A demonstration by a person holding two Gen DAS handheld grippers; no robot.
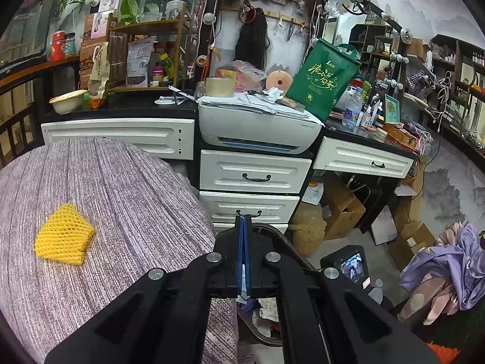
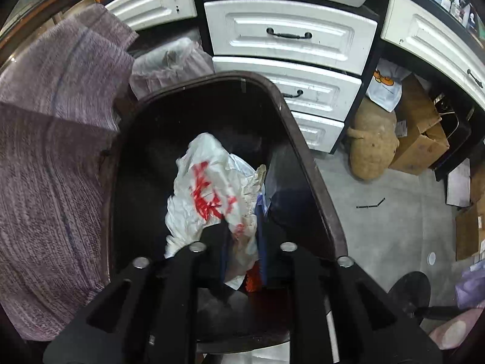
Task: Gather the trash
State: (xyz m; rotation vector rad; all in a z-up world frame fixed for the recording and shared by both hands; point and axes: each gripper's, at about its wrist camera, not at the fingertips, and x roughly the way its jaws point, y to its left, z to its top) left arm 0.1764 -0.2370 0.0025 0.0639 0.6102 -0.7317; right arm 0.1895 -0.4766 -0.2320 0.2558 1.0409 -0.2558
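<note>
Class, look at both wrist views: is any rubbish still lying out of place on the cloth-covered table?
Yes. A yellow foam net sleeve lies alone on the purple tablecloth, outside the dark bin, where a white plastic bag with red print already sits.

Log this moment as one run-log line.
left claw: shut, empty | right claw: open around white red-printed plastic bag over dark bin | yellow foam net: on table

Clutter sitting along the counter

A white printer is sitting above white drawers, a green tote bag leaning beside it; cardboard boxes are lying underneath.
</note>
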